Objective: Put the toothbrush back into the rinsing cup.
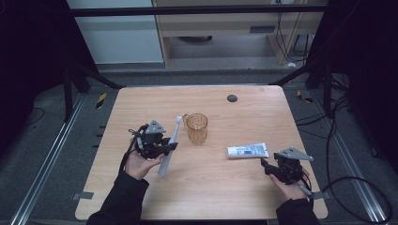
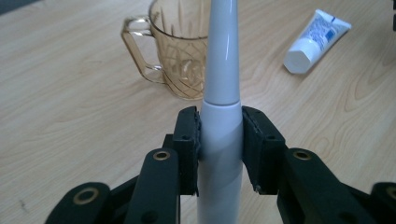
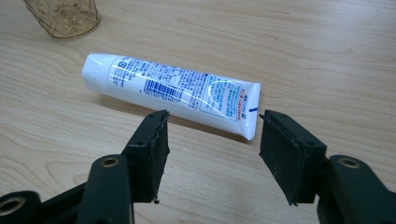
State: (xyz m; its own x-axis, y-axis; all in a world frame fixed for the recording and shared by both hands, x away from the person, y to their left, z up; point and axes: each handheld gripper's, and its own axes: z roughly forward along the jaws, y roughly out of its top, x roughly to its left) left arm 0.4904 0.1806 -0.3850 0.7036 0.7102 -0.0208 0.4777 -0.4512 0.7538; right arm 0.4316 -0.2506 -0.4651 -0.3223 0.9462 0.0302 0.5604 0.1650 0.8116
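The amber glass mug stands upright near the centre of the wooden table; nothing is visible inside it. The left gripper clamps both pads on the thick grey body of the electric toothbrush, whose slim neck points toward the mug's rim. The toothpaste tube lies flat on the table, cap toward the mug. The right gripper holds nothing; its jaws stand apart just short of the tube's crimped end, not touching it.

Dark round disc on wooden table (far edge, approx. centre).
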